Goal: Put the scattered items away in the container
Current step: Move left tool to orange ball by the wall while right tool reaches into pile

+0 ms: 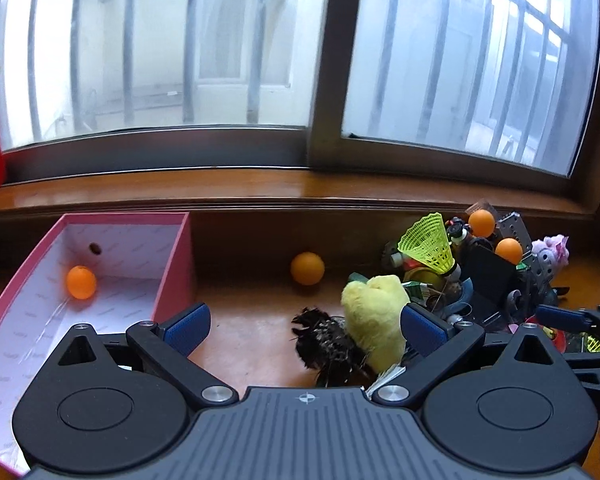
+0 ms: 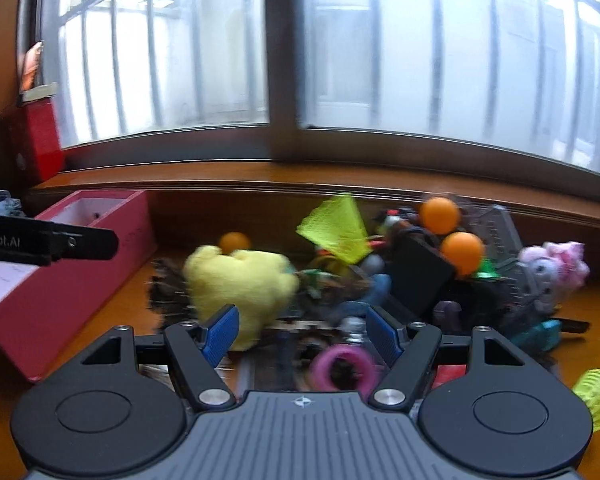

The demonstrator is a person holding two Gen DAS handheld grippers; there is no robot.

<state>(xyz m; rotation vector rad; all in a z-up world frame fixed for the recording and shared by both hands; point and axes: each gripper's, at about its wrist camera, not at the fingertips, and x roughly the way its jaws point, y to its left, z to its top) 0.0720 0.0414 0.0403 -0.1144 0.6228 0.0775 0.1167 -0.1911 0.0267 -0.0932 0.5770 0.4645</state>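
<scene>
The left gripper [image 1: 304,326] hangs with its blue-padded jaws spread wide and nothing between them, above the brown wooden tabletop [image 1: 244,320]. The pink cardboard box with a white lining [image 1: 172,276] sits at the table's left side, against the back edge below the windowsill; one orange ping-pong ball [image 1: 81,282] lies inside it near the far wall. A second orange ball [image 1: 307,268] rests on the bare wood near the back edge, between the box and the heap of scattered items. At the heap's left edge lie a yellow plush toy [image 1: 374,320] and a dark feathery tuft [image 1: 332,344], touching each other. Behind them stand a neon-yellow plastic shuttlecock [image 1: 430,246], two more orange balls [image 1: 482,223] and a pink-and-grey plush [image 1: 552,254].

The right gripper [image 2: 302,338] also has its jaws apart and empty, just above the blurred pile, where a pink ring [image 2: 342,372] lies by the table's near edge.
</scene>
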